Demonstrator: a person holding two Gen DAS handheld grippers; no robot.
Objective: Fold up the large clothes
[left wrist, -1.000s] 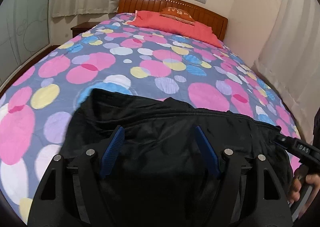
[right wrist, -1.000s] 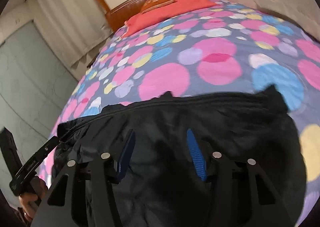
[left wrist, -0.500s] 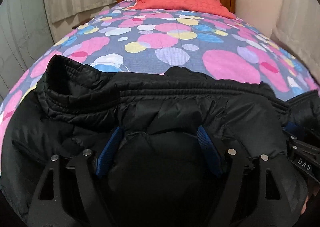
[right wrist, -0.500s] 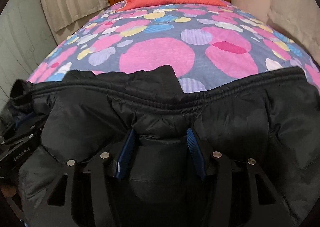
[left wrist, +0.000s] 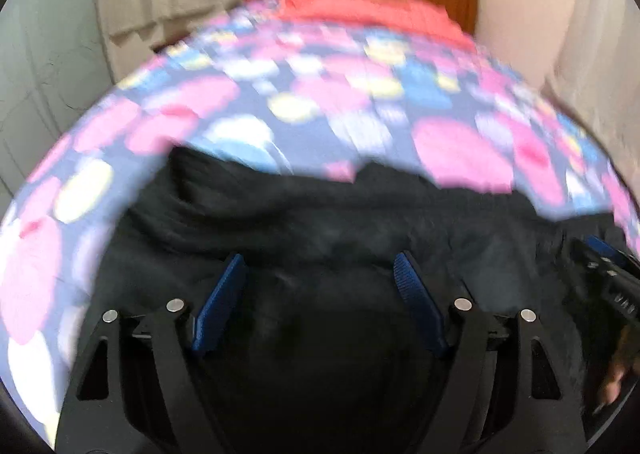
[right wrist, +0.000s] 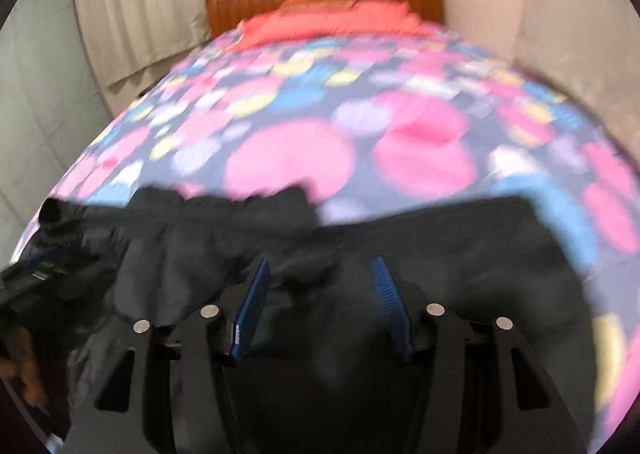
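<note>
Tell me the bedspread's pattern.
Bedspread: pink, blue and yellow circles on grey-blue; clearest in right wrist view.

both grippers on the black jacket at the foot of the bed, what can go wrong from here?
1. The black puffy jacket bulges thickly in both the left hand-held gripper and the right hand-held gripper; the slick padding may slip out.
2. Its far edge lies bunched and uneven on the dotted bedspread, so the fold may come out crooked.

Black jacket [left wrist: 320,222] — pink-dotted bedspread [left wrist: 328,94]

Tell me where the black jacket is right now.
The black jacket lies bunched at the near end of the spotted bedspread, filling the lower half of both wrist views, far from the red pillows by the headboard.
</note>
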